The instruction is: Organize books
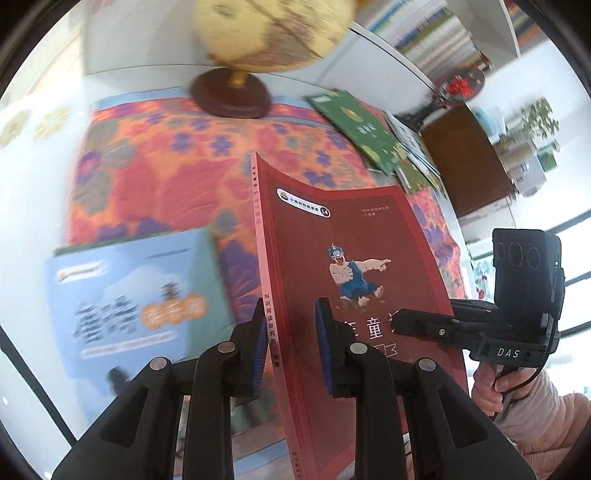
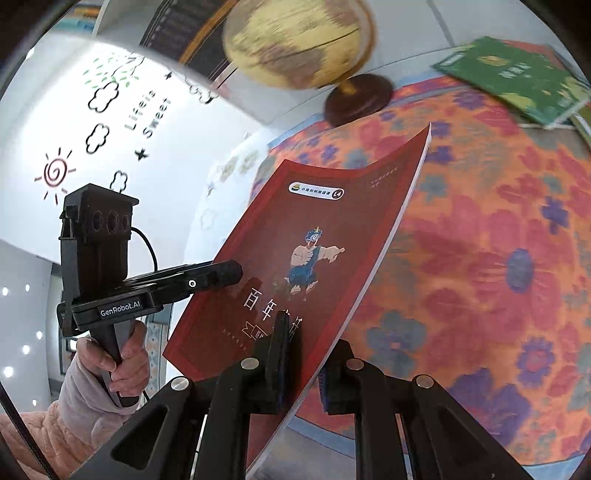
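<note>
Red book — lifted above the floral cloth, held at both lower edges; left gripper clamped on the spine side, right gripper clamped on the open-page edge. Blue book flat on the bench at left; green book on a small stack at the far right; globe on a dark round base behind.

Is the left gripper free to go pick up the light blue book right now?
Probably not. The left gripper has its fingers on either side of the red book's spine edge, which the right gripper also holds. The light blue book lies uncovered on the floral cloth.
</note>
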Tool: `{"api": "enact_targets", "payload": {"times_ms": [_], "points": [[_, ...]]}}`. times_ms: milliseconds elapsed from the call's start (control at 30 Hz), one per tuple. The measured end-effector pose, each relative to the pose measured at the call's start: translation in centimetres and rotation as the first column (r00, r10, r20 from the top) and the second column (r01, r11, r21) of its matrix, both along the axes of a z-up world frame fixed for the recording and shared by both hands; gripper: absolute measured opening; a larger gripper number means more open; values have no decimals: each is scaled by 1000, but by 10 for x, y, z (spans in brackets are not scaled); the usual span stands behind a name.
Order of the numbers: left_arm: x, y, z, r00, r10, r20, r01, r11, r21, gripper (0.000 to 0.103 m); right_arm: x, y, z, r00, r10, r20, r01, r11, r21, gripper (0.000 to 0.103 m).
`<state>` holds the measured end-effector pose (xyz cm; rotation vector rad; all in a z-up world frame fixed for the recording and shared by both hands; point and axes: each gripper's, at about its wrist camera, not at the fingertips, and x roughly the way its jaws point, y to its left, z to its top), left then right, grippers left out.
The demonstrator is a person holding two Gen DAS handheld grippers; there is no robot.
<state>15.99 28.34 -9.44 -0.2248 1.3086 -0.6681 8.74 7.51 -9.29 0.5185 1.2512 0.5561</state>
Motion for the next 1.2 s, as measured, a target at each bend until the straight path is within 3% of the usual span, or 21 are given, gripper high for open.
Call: {"api": "enact_targets", "payload": {"times_ms": [200,500,900,1033,1100,1200], "points": [[-10,61,-10,995,102,-12,-102,995,15,21,11,62,-11,995,99,-7,-99,995,-6,13],[-25,138,-37,966,251,-65,-250,968,24,22,25,143,-36,972,231,-38,-232,973,-16,13],[-27,149,-69,949,290,-127,-286,957,52,22,28,154,-73,968,194,-160,-200,980,-22,15],[-26,145,-73,945,298,-133,-290,954,74,24,30,151,-79,970,154,-190,-171,982,-75,27],[-25,142,-72,947,297,-125,-286,953,98,24,30,147,-80,970,140,-198,-155,986,-59,31],[-25,137,-71,948,297,-114,-282,950,131,24,29,139,-75,975,112,-193,-123,992,-43,53]]}}
